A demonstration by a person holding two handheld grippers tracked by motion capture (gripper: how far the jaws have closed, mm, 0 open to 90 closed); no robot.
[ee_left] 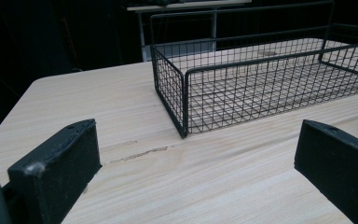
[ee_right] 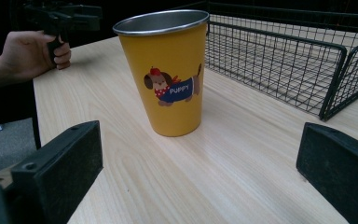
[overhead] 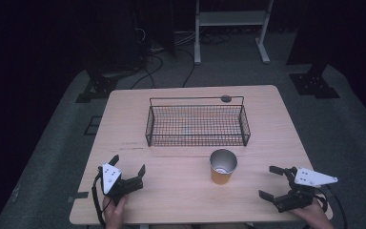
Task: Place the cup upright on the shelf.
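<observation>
A: Dark room, a pale wooden table [overhead: 181,191] under the camera, cables and a white stand frame on the grey floor behind it. What is on the table?

B: A yellow cup [overhead: 223,166] with a steel rim, standing upright with its mouth up, and beyond it a black wire basket [overhead: 197,125] with nothing in it. Cup and basket are near each other but not touching.

A: Which gripper is better placed for the cup?

B: The right gripper [overhead: 273,182], I judge. Its jaws stand wide apart, holding nothing, and in the right gripper view the cup [ee_right: 167,74] sits straight ahead of them, a little toward its left jaw, with bare wood between. The cup's long axis is vertical, so level jaws can close on its sides.

A: And the left gripper?

B: The left gripper [overhead: 127,169] is also spread wide and empty. The cup lies off to its right, somewhat farther than from the other one. Ahead of it, in the left gripper view, is the basket's near corner [ee_left: 184,100].

A: Anything in the way?

B: Nothing between the right gripper and the cup. The basket wall [ee_right: 279,56] stands just behind and to the right of the cup, so a lift toward it must clear the rim.
</observation>
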